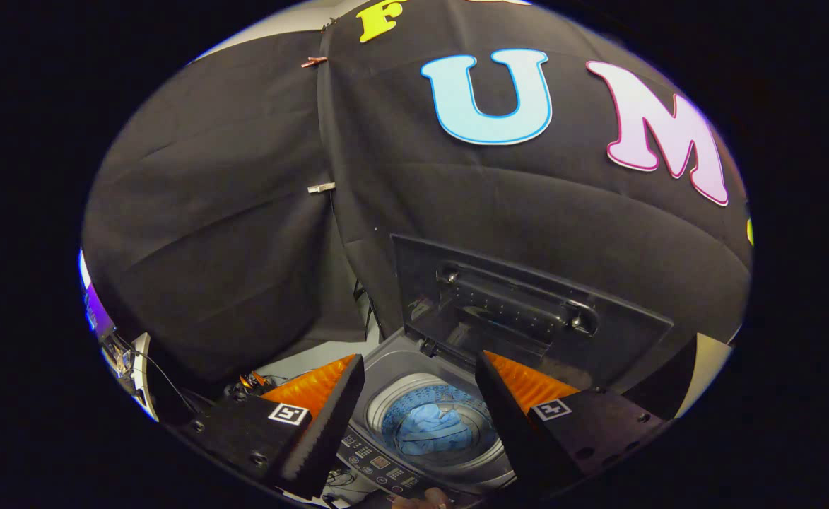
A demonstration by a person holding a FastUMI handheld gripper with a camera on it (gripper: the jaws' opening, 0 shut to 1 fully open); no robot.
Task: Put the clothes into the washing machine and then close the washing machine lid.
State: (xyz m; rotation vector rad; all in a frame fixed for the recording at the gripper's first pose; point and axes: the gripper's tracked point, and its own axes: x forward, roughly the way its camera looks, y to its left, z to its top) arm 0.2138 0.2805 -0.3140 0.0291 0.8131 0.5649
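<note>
gripper [420,396]: fingers spread apart, held nothing, hung above washer
clothes [432,426]: blue, lay in drum, seen between fingers
washer [414,360]: top-loader, panel at near edge
lid [520,311]: stood up behind drum

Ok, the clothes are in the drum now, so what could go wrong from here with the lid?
1. The open claw holds nothing and hangs above the drum; the raised dark plastic lid stands beyond it, so the reach may miss the lid's edge.
2. The crumpled blue cloth sits high in the round metal drum; it might catch as the lid drops.
</note>
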